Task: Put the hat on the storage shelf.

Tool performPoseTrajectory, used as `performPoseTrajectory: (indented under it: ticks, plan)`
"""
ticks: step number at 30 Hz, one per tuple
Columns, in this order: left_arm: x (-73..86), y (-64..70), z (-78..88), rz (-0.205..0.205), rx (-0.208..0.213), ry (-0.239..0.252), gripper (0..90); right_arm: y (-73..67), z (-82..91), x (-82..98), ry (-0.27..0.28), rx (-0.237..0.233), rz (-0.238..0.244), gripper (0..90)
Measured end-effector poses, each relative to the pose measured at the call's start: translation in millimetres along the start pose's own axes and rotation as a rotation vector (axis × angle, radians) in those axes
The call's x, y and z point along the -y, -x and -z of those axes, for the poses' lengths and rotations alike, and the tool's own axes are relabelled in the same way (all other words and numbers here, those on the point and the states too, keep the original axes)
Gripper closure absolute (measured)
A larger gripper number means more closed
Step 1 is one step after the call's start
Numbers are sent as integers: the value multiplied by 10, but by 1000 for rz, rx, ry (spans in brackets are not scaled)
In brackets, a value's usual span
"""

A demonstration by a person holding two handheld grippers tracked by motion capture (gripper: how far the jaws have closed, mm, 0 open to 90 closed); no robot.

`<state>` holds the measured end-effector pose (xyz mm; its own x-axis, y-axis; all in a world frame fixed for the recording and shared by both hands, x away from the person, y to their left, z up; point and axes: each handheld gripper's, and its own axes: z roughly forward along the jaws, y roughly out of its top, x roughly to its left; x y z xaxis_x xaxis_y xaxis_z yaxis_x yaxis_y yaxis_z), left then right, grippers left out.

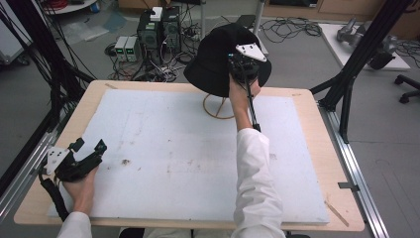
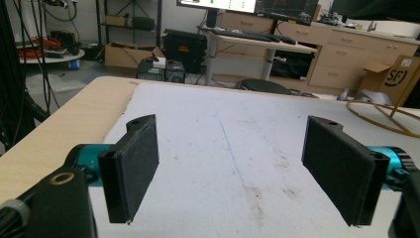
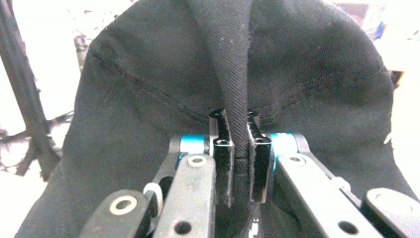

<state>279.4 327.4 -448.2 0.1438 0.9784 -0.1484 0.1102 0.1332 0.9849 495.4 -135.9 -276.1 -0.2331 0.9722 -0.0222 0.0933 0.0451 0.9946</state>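
Black hat (image 1: pixel 218 57) at table's far edge over wooden wire stand (image 1: pixel 218 106), stand mostly hidden. Right gripper (image 3: pixel 240 148) clamped on hat fold. Left gripper (image 1: pixel 89 148) jaws apart, empty, over white mat (image 1: pixel 188 158).

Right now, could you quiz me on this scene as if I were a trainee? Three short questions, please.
1. True or false: the right gripper is pinching a fold of the black hat.
2. How do the jaws of the left gripper stand? A) wide apart with nothing between them B) clamped on a cloth C) closed on a ring
3. What stands on the white mat under the hat?

Key:
1. True; its jaws are closed on the fabric.
2. A
3. A thin wooden stand with a ring base.
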Motion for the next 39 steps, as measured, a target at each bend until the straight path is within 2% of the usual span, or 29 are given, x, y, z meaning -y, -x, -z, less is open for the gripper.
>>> performPoseTrajectory:
  ticks: [12,17,23,29,30,31,34,36,39]
  plan:
    - [-5,2,-19,0,2,1,229,7,57,16,-2,-18,-16,825]
    - [-7,3,-18,0,2,2,229,-45,83,56,-5,-7,-7,824]
    - [-8,2,-10,-3,6,2,229,-79,104,57,-13,7,-20,796]
    - [-8,3,-12,-6,4,0,229,-120,112,65,-24,11,-8,612]
    - [-9,5,-13,-6,5,1,229,-120,112,65,-24,11,-8,612]
    - [-10,6,-14,-8,5,1,229,-121,114,63,-25,3,-9,554]
    - [-9,7,-18,-6,5,4,229,-130,116,63,-31,3,-4,463]
    - [-10,7,-17,-8,6,2,229,-137,122,59,-30,16,16,426]
    - [-11,10,-12,-12,7,5,236,-120,139,45,-28,27,-2,387]
